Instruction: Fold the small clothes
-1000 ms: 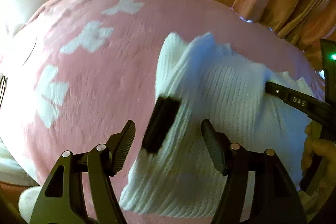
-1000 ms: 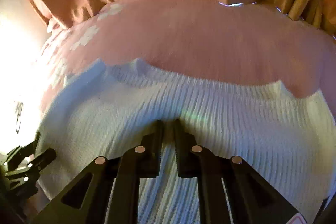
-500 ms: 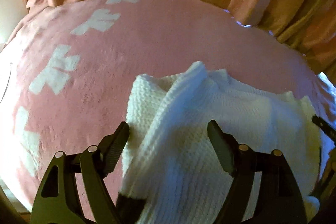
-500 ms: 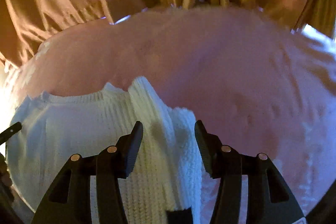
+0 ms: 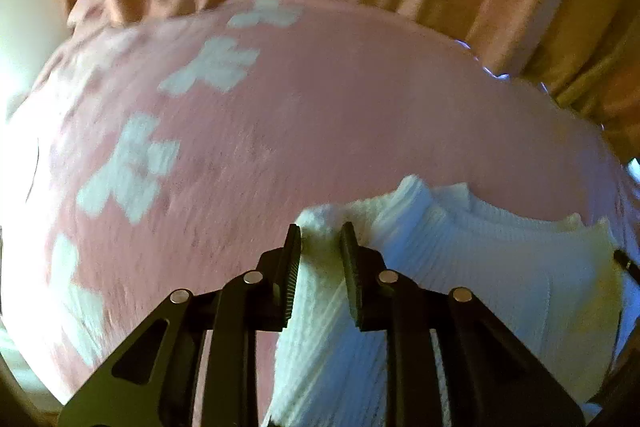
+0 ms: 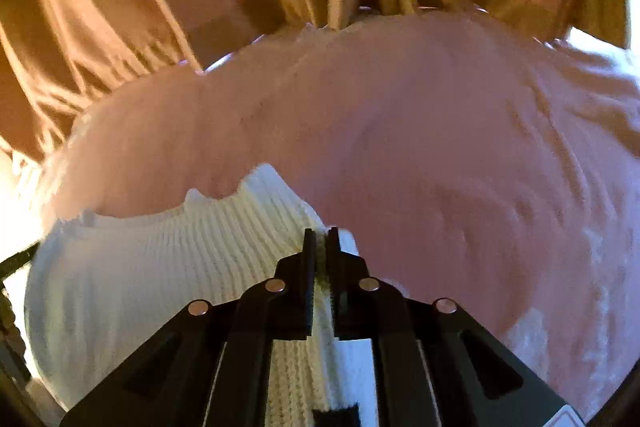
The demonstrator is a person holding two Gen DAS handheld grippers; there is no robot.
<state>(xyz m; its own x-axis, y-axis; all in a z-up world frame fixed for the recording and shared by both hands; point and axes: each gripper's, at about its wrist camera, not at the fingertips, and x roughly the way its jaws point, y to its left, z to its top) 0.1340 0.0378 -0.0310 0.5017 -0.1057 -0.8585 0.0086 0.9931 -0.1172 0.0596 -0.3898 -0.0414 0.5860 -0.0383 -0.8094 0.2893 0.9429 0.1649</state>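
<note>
Half a second earlier both tongs gaped; now our left tongs (image 5: 320,239) and right tongs (image 6: 320,241) had each clamped a side of the white sweater (image 5: 480,267) lying just ahead on the pink blanket (image 5: 320,115). We judged folding barely begun.

The knit garment (image 5: 480,267) lies on the blanket (image 5: 320,131), running between the left gripper (image 5: 320,239) fingers and off to their right. In the right wrist view it runs between the right gripper (image 6: 320,243) fingers and spreads to their left (blanket ahead). Curtains (image 6: 160,7) hang behind the blanket.
</note>
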